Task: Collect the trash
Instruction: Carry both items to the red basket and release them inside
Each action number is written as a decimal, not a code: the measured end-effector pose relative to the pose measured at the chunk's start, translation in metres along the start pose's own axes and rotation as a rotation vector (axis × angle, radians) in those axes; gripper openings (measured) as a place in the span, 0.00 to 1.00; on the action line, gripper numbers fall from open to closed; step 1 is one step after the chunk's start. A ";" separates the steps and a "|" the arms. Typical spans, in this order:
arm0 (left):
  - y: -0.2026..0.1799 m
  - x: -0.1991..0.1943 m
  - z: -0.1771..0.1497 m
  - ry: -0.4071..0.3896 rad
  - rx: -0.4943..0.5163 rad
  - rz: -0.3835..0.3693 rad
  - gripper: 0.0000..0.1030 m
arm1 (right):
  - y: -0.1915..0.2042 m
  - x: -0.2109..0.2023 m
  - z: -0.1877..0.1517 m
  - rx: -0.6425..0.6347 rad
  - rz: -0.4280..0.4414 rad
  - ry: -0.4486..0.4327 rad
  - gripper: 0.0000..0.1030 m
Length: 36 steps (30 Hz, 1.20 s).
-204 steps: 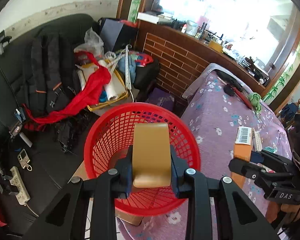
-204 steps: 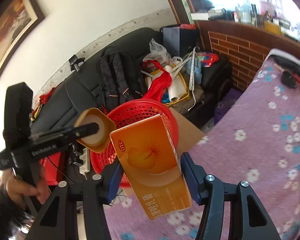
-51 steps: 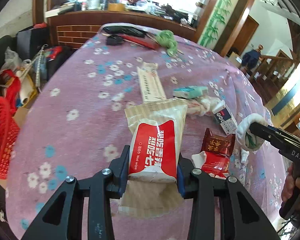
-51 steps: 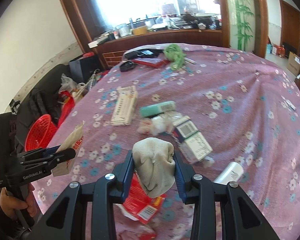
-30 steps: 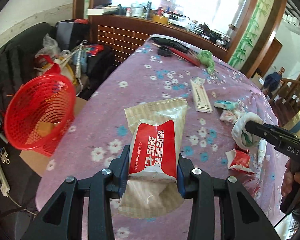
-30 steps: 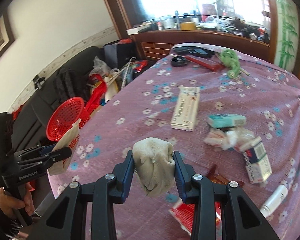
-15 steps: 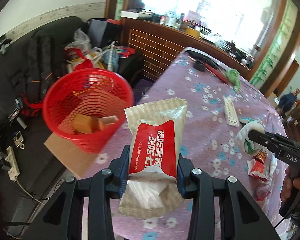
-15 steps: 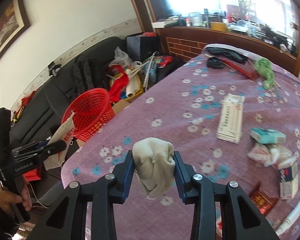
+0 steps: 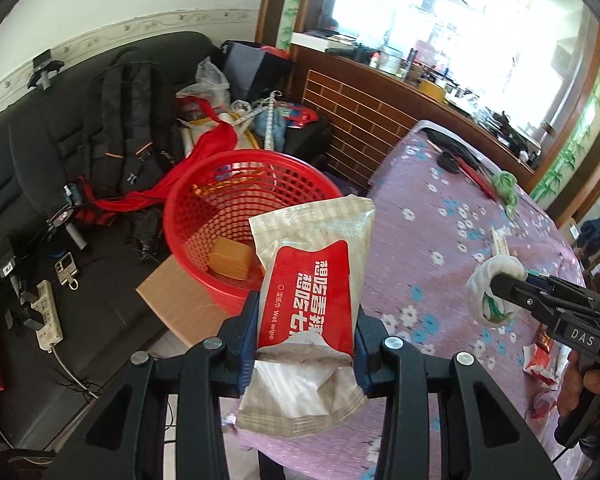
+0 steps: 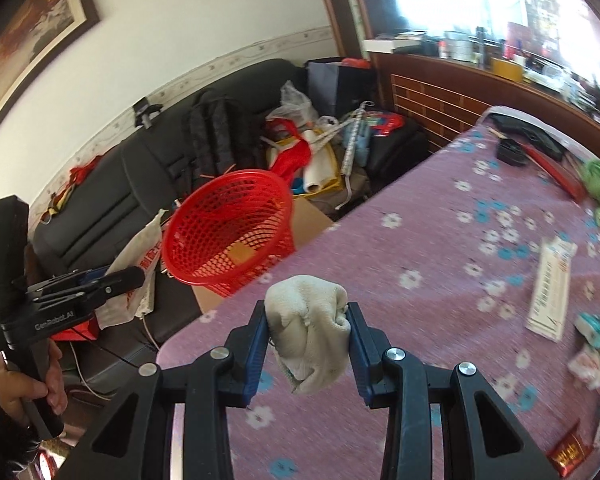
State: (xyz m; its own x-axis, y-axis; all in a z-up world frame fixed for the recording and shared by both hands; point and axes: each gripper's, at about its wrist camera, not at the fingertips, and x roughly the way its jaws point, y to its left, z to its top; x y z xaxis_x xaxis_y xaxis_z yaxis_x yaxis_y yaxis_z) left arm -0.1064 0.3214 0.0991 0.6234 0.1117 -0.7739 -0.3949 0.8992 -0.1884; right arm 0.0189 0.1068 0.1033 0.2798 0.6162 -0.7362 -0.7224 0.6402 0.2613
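My left gripper [image 9: 306, 332] is shut on a red and beige wet-wipe packet [image 9: 310, 296] and holds it just in front of the red mesh basket [image 9: 204, 200], which stands on a cardboard piece beside the table and has a brown box [image 9: 230, 258] inside. My right gripper [image 10: 308, 338] is shut on a crumpled off-white cloth wad [image 10: 308, 332] above the table's left edge. The basket [image 10: 228, 228] lies ahead-left of it. In the right wrist view the left gripper [image 10: 132, 276] with the packet [image 10: 142, 264] is left of the basket.
The purple flowered tablecloth [image 10: 440, 264] carries a long white box [image 10: 550, 294], a teal box [image 10: 598, 326], crumpled wrappers [image 10: 598, 362] and a red packet [image 10: 568, 452]. A black sofa [image 9: 32, 152] with a backpack [image 9: 128, 116] and clutter stands behind the basket. A power strip [image 9: 46, 314] lies on the floor.
Both grippers have swung left from the table's trash toward the basket, each still gripping its item. The basket is now closer and larger in both views.
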 end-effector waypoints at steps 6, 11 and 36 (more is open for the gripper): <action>0.016 0.004 0.010 0.000 -0.022 0.013 0.40 | 0.023 0.018 0.016 -0.043 0.039 0.015 0.39; 0.021 0.009 0.019 0.021 -0.029 0.010 0.40 | 0.030 0.033 0.029 -0.041 0.050 0.047 0.39; 0.046 0.061 0.056 0.071 0.026 -0.017 0.40 | 0.050 0.087 0.066 -0.033 0.033 0.020 0.39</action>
State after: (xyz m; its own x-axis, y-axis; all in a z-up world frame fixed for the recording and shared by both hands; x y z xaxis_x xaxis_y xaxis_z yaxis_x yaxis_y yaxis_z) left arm -0.0487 0.3937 0.0775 0.5803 0.0665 -0.8117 -0.3658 0.9117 -0.1869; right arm 0.0491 0.2229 0.0936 0.2427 0.6270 -0.7403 -0.7515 0.6041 0.2652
